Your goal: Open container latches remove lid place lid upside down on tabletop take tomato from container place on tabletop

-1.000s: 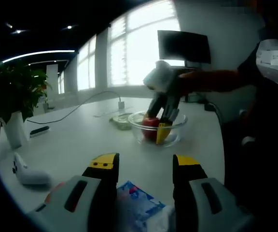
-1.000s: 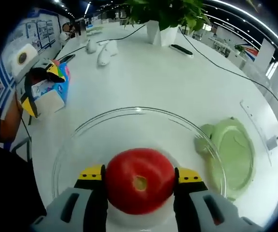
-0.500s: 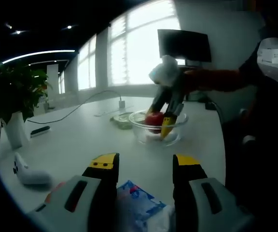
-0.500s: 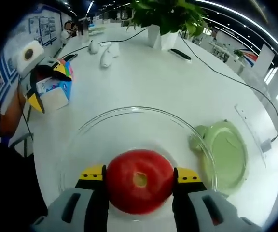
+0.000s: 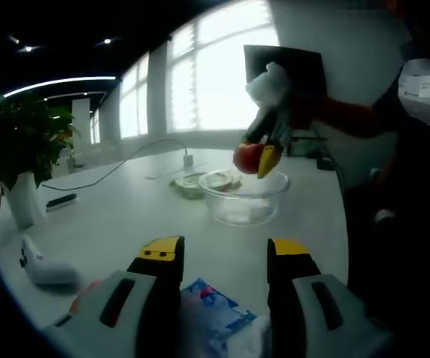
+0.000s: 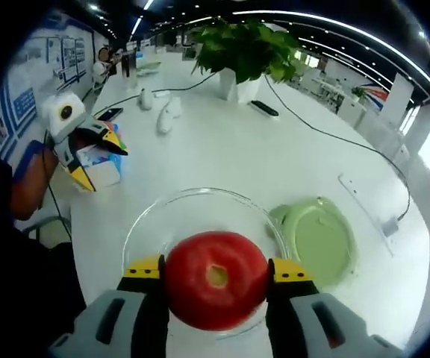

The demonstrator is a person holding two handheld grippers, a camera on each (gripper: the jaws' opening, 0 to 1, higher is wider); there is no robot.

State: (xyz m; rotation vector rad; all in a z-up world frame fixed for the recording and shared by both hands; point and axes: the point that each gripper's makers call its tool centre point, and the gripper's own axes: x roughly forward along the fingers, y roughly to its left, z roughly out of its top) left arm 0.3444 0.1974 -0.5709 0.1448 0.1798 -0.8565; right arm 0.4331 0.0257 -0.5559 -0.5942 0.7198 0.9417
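Observation:
My right gripper (image 6: 216, 270) is shut on a red tomato (image 6: 215, 280) and holds it in the air above the clear glass container (image 6: 151, 224). In the left gripper view that same right gripper (image 5: 263, 156) hangs over the container (image 5: 243, 198) with the tomato (image 5: 248, 157) between its yellow-tipped fingers. The pale green lid (image 6: 319, 240) lies flat on the white table to the right of the container, also seen as the lid (image 5: 189, 183) behind the bowl. My left gripper (image 5: 222, 252) stands open near the table's front, above a colourful box (image 5: 211, 312); it appears as the left gripper (image 6: 92, 149) at the left.
A potted plant (image 6: 245, 52) stands at the far side, with a black remote (image 6: 263, 109) and two white objects (image 6: 164, 118) near it. A cable (image 6: 334, 134) runs across the table to a white socket strip (image 6: 364, 195). A monitor (image 5: 284, 71) stands behind the container.
The right gripper has lifted the tomato up out of the container; the bowl and lid now look smaller and lower beneath it. The left gripper has stayed still.

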